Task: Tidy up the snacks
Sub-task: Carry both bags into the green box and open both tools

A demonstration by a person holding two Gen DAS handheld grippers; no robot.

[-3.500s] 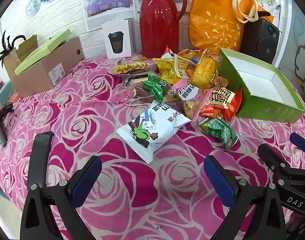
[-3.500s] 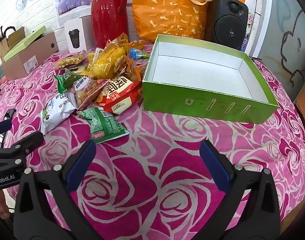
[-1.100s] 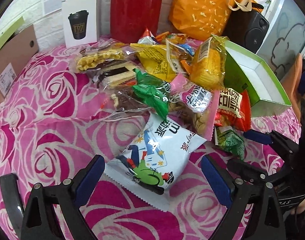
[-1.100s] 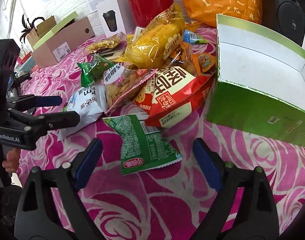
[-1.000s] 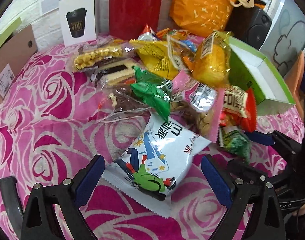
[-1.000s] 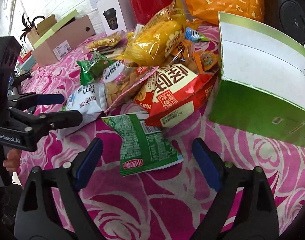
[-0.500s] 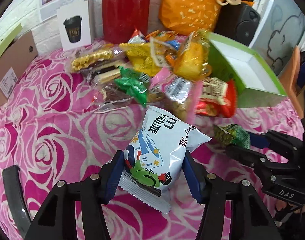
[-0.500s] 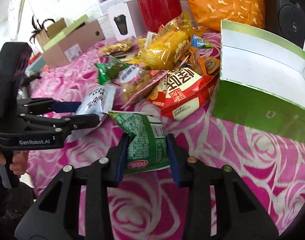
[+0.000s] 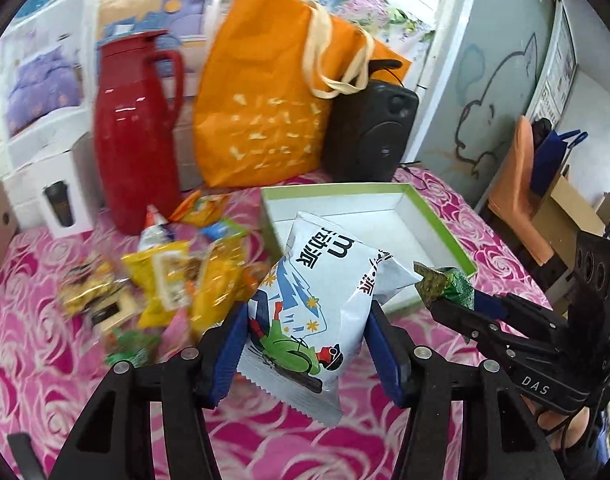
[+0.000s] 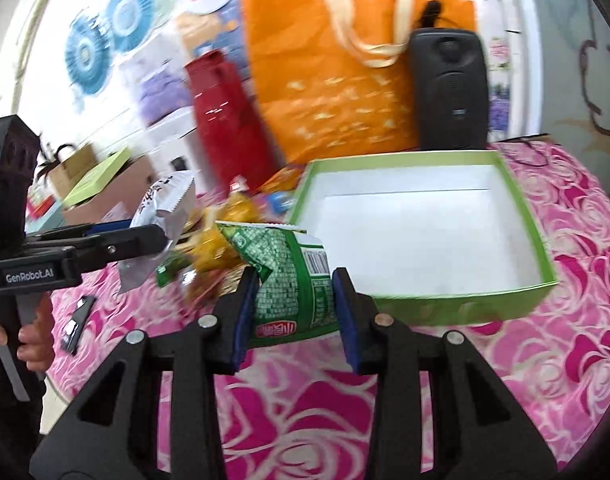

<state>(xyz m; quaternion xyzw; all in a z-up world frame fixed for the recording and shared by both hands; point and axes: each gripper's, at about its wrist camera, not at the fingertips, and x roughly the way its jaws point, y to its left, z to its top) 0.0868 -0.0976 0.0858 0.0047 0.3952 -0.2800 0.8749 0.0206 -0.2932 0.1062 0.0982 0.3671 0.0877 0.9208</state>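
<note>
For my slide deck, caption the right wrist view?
Right hand-held gripper holds a green snack packet before the empty green box.

1. Your surface: table under a pink rose-print cloth.
2. On it, you have an open green box, snack pile, red jug, orange bag, black speaker.

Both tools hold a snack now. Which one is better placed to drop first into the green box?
Probably the right tool: its green packet hangs near the empty green cardboard box's front-left corner. The left tool's white packet seems lower.
</note>
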